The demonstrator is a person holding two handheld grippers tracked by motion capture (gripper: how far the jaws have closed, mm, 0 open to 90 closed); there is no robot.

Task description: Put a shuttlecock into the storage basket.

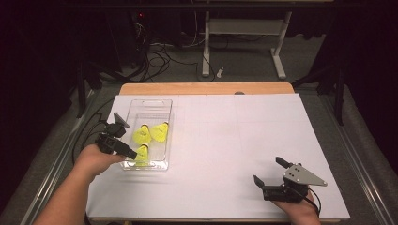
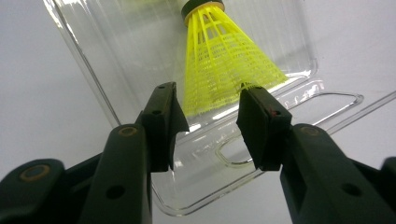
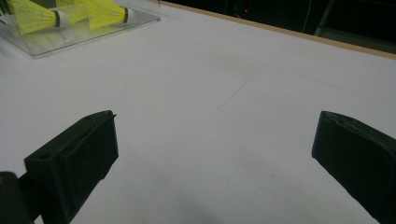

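Landmark: clear tray (image 1: 165,108), lying on the left part of the white table (image 1: 244,140).

Left gripper (image 1: 133,154) sits at the tray's near left corner, jaws reaching over the rim. Jaws partly parted, pads clear of anything. Nearest shuttlecock (image 2: 224,60), yellow, lies inside the tray just beyond the jaw tips, its skirt's wide end toward the gripper, cork pointing away; skirt edge near the tips, contact not discernible.

Two more shuttlecocks (image 1: 150,132) lie further back in the tray, side by side.

Right gripper (image 1: 271,171) is well apart from the tray, at the table's near right, jaws spread wide with bare table between them.
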